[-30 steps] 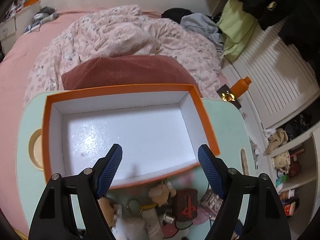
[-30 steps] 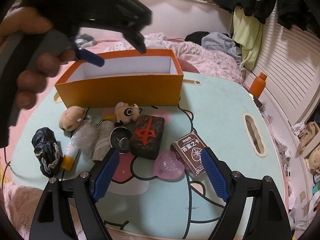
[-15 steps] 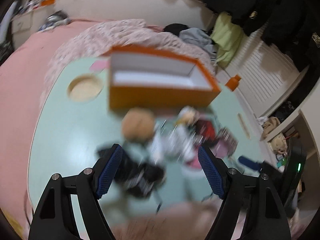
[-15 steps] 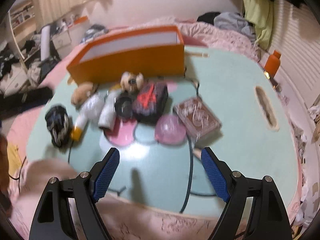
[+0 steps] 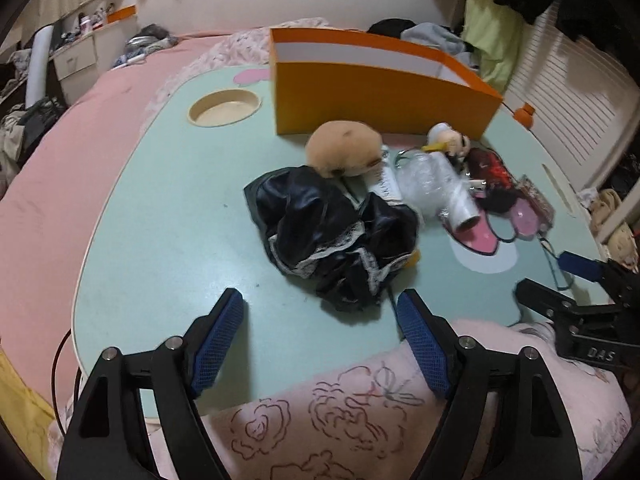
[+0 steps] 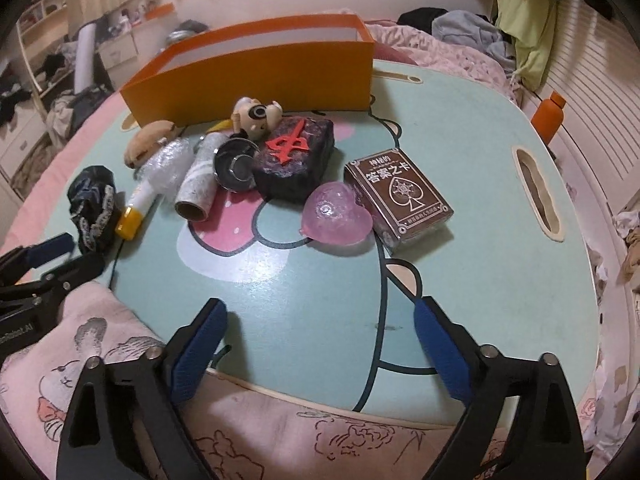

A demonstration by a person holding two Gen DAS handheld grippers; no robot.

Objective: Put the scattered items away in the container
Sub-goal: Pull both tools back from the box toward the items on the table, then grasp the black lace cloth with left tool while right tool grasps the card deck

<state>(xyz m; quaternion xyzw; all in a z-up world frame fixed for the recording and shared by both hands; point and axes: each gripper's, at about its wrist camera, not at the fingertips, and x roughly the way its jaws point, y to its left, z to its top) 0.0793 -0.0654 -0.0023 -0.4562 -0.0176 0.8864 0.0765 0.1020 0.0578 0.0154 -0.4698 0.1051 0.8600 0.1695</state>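
A: Black lace-trimmed cloth [image 5: 332, 232] lying bunched on the worktop [image 5: 160, 216], just beyond the left tool [image 5: 320, 312], near and left of the other clutter. Nothing lifted yet.

B: Left tool widening, nothing between the pads. Same for the right tool [image 6: 320, 320]: spreading, empty, hovering over bare worktop short of the pink heart [image 6: 336, 216] and the card box [image 6: 400, 196].

A: Orange container [image 5: 376, 96] standing at the far side, open top, apparently nothing in it from here; cannot tell for sure.

B: Best to drop the left tool over the thick middle of the cloth, not the lace edge. Likely to slump and trail otherwise.

A: Worth minding the yellow-capped tube [image 6: 140, 204] touching the cloth on its right. Risk of dragging it along, or nudging the tan plush [image 5: 344, 148] at the far edge.

B: Then lifting high enough to clear the near wall of the container before letting go.

A: Right tool meanwhile well placed for the heart; probably soft and slippery, so closing gently across its widest part.
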